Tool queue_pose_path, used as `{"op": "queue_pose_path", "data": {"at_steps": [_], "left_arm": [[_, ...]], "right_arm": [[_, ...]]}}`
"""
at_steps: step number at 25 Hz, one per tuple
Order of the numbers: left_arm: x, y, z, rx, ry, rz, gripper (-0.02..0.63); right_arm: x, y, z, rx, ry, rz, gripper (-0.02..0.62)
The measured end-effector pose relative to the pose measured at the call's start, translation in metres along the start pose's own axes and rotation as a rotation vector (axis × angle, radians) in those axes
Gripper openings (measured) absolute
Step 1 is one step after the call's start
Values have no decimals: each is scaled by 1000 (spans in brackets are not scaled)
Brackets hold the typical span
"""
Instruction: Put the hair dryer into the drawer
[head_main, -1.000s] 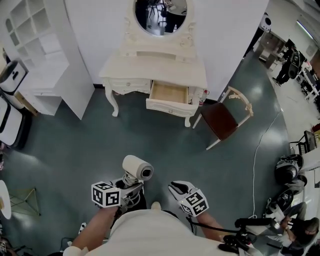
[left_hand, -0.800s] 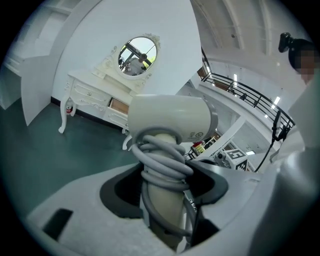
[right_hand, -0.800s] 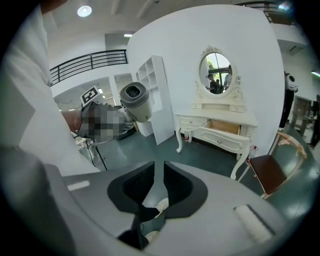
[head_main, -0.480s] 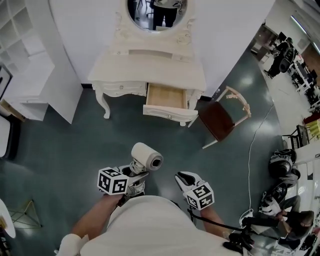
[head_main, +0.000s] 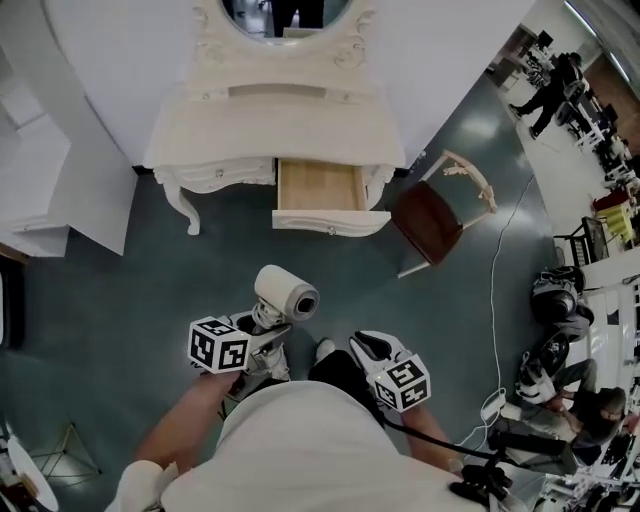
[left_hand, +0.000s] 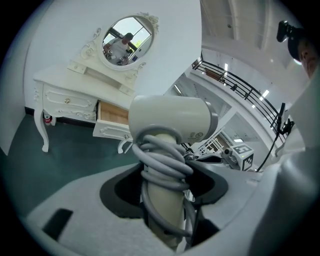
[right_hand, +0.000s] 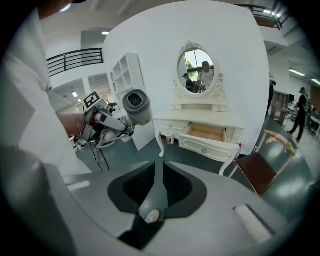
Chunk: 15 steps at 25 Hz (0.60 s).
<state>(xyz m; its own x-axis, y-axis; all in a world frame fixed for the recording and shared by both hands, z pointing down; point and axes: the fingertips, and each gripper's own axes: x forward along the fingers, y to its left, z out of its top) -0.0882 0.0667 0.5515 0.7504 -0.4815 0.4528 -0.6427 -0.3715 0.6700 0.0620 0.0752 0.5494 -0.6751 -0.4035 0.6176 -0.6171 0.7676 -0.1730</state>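
The hair dryer (head_main: 287, 293) is carried in the air above the floor, its barrel uppermost and its nozzle turned toward the bench (head_main: 270, 125). It is well apart from the drawer (head_main: 320, 190), which is seen pulled out and bare inside. Its handle is wound round with the grey cord (left_hand: 162, 160).

Over the last second the bench and drawer have been brought closer and more squarely ahead in the head view, while the dryer has been kept in the same grip. The approach is therefore judged to be under way, with the placing itself not yet begun. As the drawer is already open, no opening step appears to be needed.

The left tongs (head_main: 262, 330) are held wide and closed on the cord-wrapped handle, which is seen standing upright between the jaws in the left gripper view. The right tongs (right_hand: 159, 175) are carried beside them with the jaws brought together, and nothing is held or touched by them.
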Motion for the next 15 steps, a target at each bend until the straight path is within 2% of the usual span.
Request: {"op": "queue_pose_path", "data": {"at_steps": [5,15], "left_arm": [[32,28,41,-7,13,11,258],[115,68,139,3,45,96,258]], "right_arm": [[24,-43,20,17,-3,5,53],[50,-179,91,4,-52,27,51]]}}
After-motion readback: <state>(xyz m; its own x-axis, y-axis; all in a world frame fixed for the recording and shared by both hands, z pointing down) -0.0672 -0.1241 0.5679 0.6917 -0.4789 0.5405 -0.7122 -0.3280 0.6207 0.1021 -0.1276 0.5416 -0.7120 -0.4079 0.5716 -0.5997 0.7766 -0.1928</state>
